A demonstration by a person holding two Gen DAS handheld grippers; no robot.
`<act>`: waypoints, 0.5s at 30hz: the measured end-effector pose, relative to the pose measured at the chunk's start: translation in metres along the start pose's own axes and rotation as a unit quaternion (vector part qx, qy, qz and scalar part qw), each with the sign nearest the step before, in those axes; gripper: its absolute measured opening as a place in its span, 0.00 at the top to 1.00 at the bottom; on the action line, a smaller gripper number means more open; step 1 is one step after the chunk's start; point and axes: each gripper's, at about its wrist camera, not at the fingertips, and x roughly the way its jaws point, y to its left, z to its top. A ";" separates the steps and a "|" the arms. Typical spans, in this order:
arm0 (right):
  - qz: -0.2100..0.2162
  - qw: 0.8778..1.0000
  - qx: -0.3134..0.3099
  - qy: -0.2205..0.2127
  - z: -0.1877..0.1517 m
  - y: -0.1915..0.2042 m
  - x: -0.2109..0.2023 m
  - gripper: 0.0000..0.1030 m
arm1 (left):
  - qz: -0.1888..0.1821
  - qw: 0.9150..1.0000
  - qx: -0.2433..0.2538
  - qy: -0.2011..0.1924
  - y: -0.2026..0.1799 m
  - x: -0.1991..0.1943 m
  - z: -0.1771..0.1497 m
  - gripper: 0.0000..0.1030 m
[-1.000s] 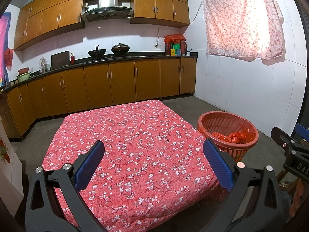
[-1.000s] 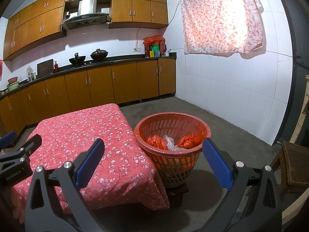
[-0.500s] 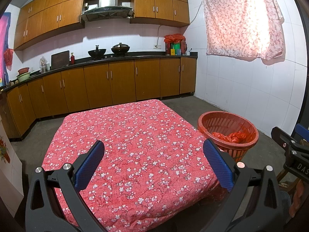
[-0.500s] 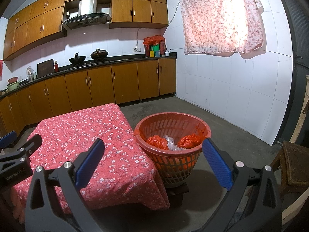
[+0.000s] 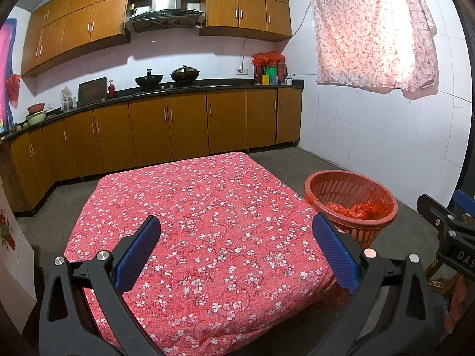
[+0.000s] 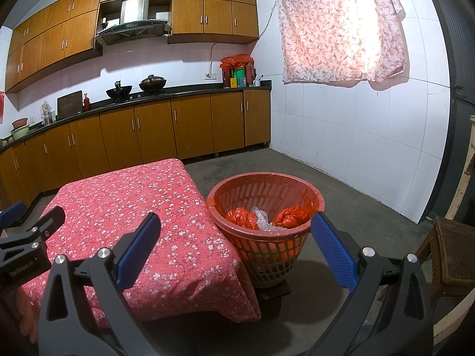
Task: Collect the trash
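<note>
We see almost no change across the second, our left hand-held gripper (image 5: pixel 236 250) a shade nearer the table (image 5: pixel 207 207), our right hand-held gripper (image 6: pixel 234 247) likewise unmoved, jaws equally wide.

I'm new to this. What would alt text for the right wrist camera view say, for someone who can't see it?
A red plastic basket holding crumpled red and clear plastic bags stands on the kitchen floor beside a table with a red flowered cloth. The right gripper, jaws wide open and empty, frames the view in front of the basket, with wooden cabinets behind.
</note>
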 end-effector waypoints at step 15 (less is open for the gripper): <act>0.000 1.000 0.000 0.001 0.001 0.000 0.000 0.04 | 0.000 1.000 0.000 0.000 0.000 0.000 0.001 0.02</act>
